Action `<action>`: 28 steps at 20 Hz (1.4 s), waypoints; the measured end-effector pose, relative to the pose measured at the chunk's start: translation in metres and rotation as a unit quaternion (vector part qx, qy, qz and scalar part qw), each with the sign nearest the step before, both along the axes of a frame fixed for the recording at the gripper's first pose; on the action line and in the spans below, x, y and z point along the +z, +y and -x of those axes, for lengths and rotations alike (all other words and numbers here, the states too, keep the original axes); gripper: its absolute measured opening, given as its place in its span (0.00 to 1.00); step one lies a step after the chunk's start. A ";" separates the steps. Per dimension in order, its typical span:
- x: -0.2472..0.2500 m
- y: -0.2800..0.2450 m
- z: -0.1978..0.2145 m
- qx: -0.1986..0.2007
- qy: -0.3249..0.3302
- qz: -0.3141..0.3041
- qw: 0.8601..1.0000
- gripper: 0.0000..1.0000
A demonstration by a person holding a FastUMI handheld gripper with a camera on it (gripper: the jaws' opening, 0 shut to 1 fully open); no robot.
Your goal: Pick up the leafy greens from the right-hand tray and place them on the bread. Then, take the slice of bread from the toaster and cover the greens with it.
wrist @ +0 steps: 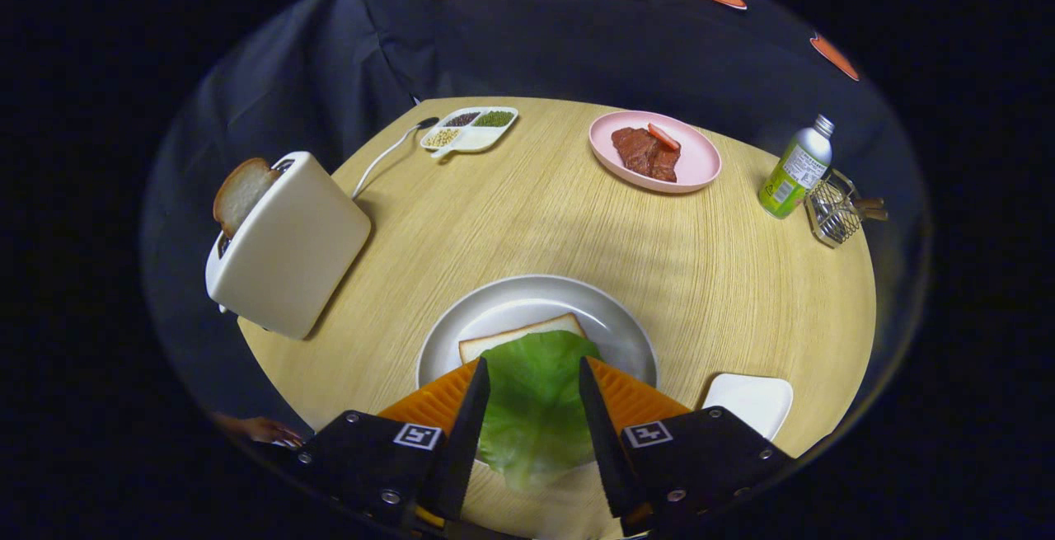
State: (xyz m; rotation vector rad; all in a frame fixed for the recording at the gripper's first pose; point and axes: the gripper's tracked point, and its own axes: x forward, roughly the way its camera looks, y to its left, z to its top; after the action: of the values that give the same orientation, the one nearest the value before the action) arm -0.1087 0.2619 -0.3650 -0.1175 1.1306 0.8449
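Pink plate (700,162) is sitting at the far side of the desk (527,227), carrying a slab of red meat (643,154) with a small orange-red piece (663,137) lying on top. Green bottle (795,169) with silver cap is standing upright further right, just beside a wire basket (832,210). Divided dish (471,140) is sitting at the far left edge, holding dark, green and pale grains in separate compartments. White power cord (383,157) is running beside it.

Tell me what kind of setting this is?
Likely a staged kitchen or breakfast table in a recording booth. A round wooden table holds a toaster with a bread slice in it, and a plate carrying bread and lettuce. The gripper is open, fingers either side of the lettuce.
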 end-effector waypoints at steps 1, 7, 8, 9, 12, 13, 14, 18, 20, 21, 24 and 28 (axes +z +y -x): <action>0.007 0.001 -0.002 -0.001 -0.006 -0.006 1.000 0.69; 0.058 0.023 -0.015 -0.007 -0.017 -0.041 0.999 0.92; 0.067 0.029 -0.016 -0.005 -0.015 -0.045 0.999 0.93; 0.076 0.035 -0.017 -0.004 -0.018 -0.050 0.999 0.93; 0.107 0.056 -0.020 -0.005 -0.027 -0.061 0.998 0.93; 0.118 0.064 -0.021 -0.005 -0.029 -0.066 0.997 0.94; 0.128 0.073 -0.022 -0.004 -0.031 -0.070 0.997 0.95; 0.165 0.115 -0.016 -0.006 -0.015 -0.084 0.996 0.98; 0.186 0.141 -0.010 -0.007 0.005 -0.104 0.995 0.99; 0.192 0.151 -0.008 -0.004 0.009 -0.104 0.994 0.98; 0.209 0.179 0.002 0.017 0.010 -0.096 0.995 0.99; 0.209 0.213 0.022 0.024 0.030 -0.064 0.997 0.99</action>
State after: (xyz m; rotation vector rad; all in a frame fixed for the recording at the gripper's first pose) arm -0.1302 0.4749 -0.1560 -0.0124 1.1306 0.9676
